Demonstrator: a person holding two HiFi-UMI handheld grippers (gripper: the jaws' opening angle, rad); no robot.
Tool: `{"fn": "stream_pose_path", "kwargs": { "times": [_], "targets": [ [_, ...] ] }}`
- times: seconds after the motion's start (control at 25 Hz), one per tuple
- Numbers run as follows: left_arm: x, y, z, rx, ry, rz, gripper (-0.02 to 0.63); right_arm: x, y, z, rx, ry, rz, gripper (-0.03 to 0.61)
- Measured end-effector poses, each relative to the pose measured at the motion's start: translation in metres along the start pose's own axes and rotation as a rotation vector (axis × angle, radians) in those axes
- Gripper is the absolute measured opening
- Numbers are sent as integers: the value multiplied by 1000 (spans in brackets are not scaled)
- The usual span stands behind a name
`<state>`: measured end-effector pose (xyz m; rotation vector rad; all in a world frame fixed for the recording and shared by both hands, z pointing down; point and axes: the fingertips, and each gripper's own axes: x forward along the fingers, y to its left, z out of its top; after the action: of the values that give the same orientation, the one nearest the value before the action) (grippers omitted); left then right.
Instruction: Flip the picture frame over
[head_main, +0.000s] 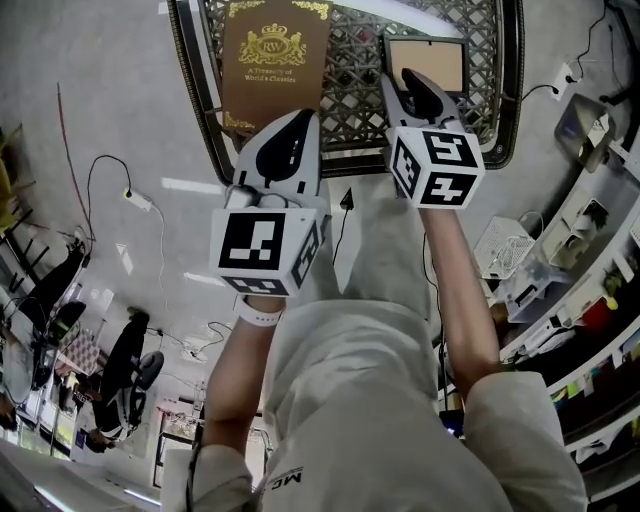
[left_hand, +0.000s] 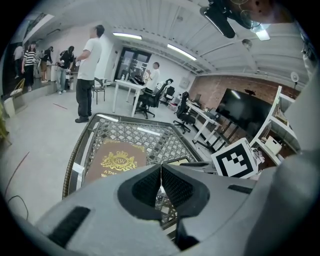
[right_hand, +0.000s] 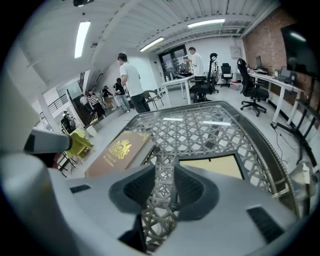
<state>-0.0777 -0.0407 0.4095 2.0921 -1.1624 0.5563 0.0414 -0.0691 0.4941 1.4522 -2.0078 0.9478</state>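
Two things lie on the lattice table (head_main: 355, 92): a brown book (head_main: 272, 60) on its left side and the picture frame (head_main: 428, 60) by its right edge. Left gripper (head_main: 298, 118) is closed and empty. Right gripper (head_main: 412, 88) hovers over the frame, jaws slightly apart and empty. This looks like the approach; next it must pinch the frame's edge.

Bare lattice tabletop (right_hand: 200, 127) lies open between the book (head_main: 272, 60) and the picture frame (head_main: 442, 58).

Book (head_main: 274, 60) left of picture frame (head_main: 440, 58)
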Motion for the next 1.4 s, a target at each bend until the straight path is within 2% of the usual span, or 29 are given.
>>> {"fn": "stream_pose_path", "kwargs": {
  "times": [0.08, 0.52, 0.88, 1.0, 1.12, 1.4],
  "targets": [
    [4, 4, -7, -4, 9, 3, 28, 8, -2, -5, 5, 6, -3, 123],
    [19, 16, -19, -14, 22, 11, 28, 33, -16, -20, -28, 54, -57, 127],
    [21, 13, -22, -19, 28, 5, 28, 46, -21, -32, -40, 121, -88, 104],
    [20, 14, -22, -21, 25, 5, 29, 46, -23, -32, -88, 135, -118, 75],
    [21, 15, -22, -20, 27, 3, 28, 47, -23, -33, -141, 153, -148, 74],
    [19, 18, -17, -21, 17, 9, 28, 46, -23, -33, -76, 157, -165, 57]
  ]
}}
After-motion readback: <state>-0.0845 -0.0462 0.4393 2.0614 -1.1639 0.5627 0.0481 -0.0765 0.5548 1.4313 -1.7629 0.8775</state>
